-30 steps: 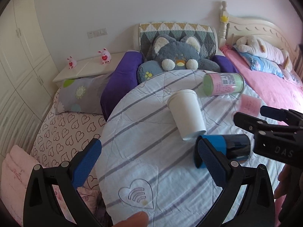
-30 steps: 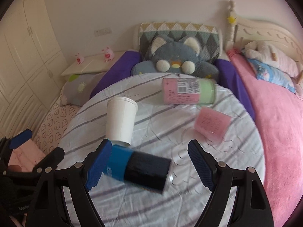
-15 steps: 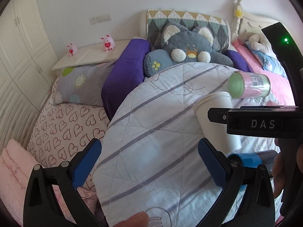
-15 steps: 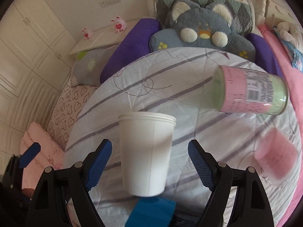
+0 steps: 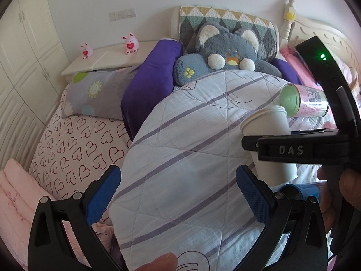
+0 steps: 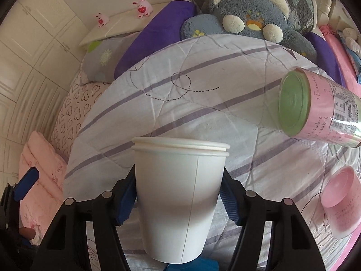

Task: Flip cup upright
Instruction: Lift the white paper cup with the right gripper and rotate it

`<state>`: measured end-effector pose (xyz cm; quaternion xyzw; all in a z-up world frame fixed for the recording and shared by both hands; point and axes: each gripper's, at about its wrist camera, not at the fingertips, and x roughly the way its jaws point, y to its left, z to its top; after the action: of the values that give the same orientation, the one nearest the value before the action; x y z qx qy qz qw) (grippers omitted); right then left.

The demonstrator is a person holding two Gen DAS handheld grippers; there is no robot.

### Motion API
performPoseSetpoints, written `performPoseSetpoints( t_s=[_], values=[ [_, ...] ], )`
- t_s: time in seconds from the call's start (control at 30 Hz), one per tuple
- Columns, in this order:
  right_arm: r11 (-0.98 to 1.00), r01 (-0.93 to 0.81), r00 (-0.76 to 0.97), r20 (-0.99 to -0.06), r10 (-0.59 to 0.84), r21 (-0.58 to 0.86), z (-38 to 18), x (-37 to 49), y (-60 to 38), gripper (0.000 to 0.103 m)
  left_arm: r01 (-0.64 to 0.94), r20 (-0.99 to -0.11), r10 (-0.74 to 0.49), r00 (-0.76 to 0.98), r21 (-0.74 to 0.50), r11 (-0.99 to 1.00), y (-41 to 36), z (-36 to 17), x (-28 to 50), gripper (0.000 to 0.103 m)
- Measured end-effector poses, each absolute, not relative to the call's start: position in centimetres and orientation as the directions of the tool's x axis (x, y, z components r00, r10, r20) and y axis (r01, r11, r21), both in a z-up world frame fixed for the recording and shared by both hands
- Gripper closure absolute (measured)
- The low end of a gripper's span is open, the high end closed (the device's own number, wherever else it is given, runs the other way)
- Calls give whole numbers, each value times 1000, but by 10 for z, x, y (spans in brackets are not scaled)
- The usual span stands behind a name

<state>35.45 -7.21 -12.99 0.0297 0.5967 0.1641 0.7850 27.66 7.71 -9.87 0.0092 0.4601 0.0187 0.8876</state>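
A white paper cup (image 6: 180, 194) lies on its side on the striped quilt (image 6: 203, 103), its rim pointing away. My right gripper (image 6: 178, 201) is closed around the cup's body, blue pads touching both sides. In the left wrist view the same cup (image 5: 268, 133) shows at the right, partly hidden behind the right gripper's black body. My left gripper (image 5: 178, 194) is open and empty above the quilt, left of the cup.
A pink and green can (image 6: 320, 110) lies on its side at the right. A pink cup (image 6: 340, 201) lies near the right edge. A blue and black cylinder (image 5: 297, 192) lies just behind the white cup. A grey plush cat (image 6: 250, 20) and purple pillow (image 6: 155, 29) sit at the back.
My right gripper has moved forward over the blue cylinder and closed on the white cup. My left gripper has swung left and stayed open.
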Motion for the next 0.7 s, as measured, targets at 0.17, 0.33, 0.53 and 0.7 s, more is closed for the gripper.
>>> performPoseSetpoints(
  t_s=[0.17,0.33,0.53,0.7],
  values=[
    [934,-212,286,-896,340,286,-112,346,-76,37,-28,-804,45,593,34,999,78,-88,264,0],
    [925,-218,364,-854,373,311,-83,332,-85,37,-29,-786,47,616,37,999,77,-71,245,0],
    [913,-232,461,-788,408,337,-43,283,-102,37,-17,-754,44,655,43,999,70,-48,210,0],
    [909,-212,498,-761,416,358,-36,226,-126,37,5,-736,39,676,57,998,59,-36,173,0]
  ],
)
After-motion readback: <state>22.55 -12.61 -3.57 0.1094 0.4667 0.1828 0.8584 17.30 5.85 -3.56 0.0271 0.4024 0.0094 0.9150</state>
